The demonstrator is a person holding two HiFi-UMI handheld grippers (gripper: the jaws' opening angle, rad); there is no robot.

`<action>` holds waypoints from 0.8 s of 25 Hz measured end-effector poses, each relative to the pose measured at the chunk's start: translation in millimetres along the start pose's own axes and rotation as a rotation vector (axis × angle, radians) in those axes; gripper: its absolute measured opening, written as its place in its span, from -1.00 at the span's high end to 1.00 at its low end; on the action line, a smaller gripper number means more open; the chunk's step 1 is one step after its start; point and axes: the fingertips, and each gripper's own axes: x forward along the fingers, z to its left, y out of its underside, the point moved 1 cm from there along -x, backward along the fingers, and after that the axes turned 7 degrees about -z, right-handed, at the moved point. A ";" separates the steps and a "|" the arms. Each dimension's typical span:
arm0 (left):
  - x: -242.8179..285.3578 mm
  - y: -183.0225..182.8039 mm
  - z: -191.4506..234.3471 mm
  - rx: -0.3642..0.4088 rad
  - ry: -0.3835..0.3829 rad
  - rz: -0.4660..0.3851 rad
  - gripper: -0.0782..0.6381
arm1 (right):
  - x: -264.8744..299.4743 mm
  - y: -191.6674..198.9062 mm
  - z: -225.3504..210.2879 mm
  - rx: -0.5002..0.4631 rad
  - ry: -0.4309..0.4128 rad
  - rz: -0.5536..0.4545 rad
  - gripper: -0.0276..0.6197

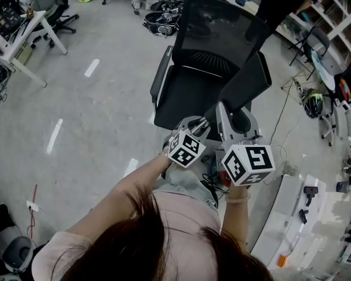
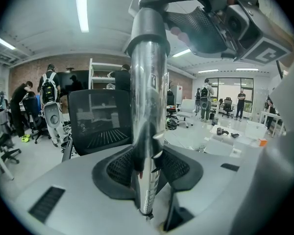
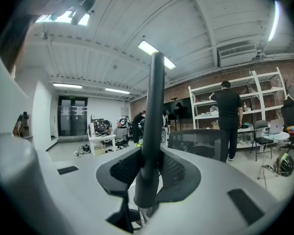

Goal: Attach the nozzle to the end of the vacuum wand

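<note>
Left gripper (image 2: 147,173) clamped wand (image 2: 148,82); right gripper (image 3: 149,173) clamped nozzle (image 3: 154,106). Mating step, likely. Next: align coaxially, push home.

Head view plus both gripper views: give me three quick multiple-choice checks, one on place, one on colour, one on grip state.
1. What stands right in front of the person?
A. a black office chair
B. a sink
C. a ladder

2. What colour is the tube in the left hand-held gripper?
A. red
B. shiny silver
C. yellow

3. The right hand-held gripper is:
A. open and empty
B. shut on a cup
C. shut on the dark nozzle

Answers:
1 A: the head view shows its seat and mesh back just ahead.
2 B: it mirrors the room in the left gripper view.
3 C: the nozzle stands clamped between its jaws in the right gripper view.
</note>
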 end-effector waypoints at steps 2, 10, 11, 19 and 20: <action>-1.0 0.1 -1.0 0.002 0.001 0.000 0.35 | -0.2 -0.4 1.0 0.005 -0.007 0.002 0.59; -0.2 0.4 -4.5 0.018 -0.001 -0.001 0.35 | 2.8 1.0 3.5 -0.015 -0.007 0.053 0.59; -0.1 0.3 -4.6 0.019 -0.005 -0.002 0.35 | 3.3 1.1 3.2 -0.011 -0.004 0.057 0.59; 2.6 2.5 -6.5 0.011 0.005 -0.015 0.35 | 2.3 4.9 -2.1 0.035 -0.028 0.042 0.59; 1.3 2.0 -6.4 0.010 0.012 -0.020 0.35 | 2.1 4.4 -1.5 0.044 -0.042 0.042 0.59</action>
